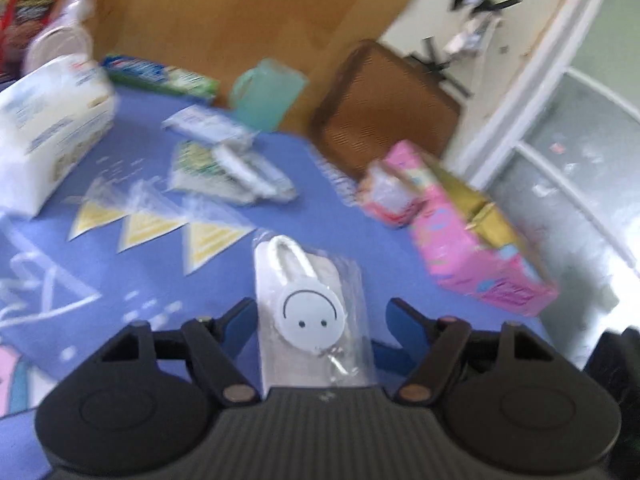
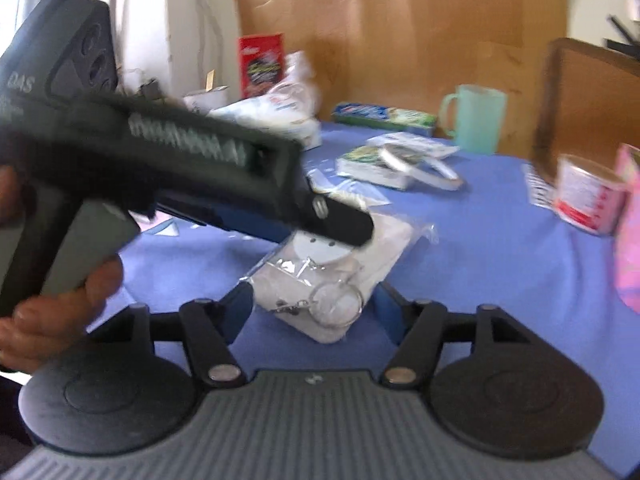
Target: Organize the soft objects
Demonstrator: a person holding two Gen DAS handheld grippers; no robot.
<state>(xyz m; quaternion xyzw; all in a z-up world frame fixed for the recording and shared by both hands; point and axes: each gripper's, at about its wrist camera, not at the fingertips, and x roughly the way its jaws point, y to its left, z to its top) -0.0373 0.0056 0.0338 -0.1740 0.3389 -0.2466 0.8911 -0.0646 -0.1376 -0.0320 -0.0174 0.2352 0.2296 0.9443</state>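
Task item: a white smiley-face keychain in a clear plastic sleeve (image 1: 310,316) lies flat on the blue patterned cloth of the counter (image 1: 120,280), between the jaws of both tools.
Left gripper (image 1: 318,330): jaws apart, one on each side of the sleeve, neither clearly pressing it.
Right gripper (image 2: 316,304): jaws apart around the sleeve's near end, where the metal ring (image 2: 338,306) sits.
Risk, crowding: both tools straddle one packet and could knock together.
Risk, slip: slick plastic may slide out if pinched at an edge.
Risk, neighbours: beyond the left jaws, yellow triangular packets (image 1: 150,226) could be swept aside.
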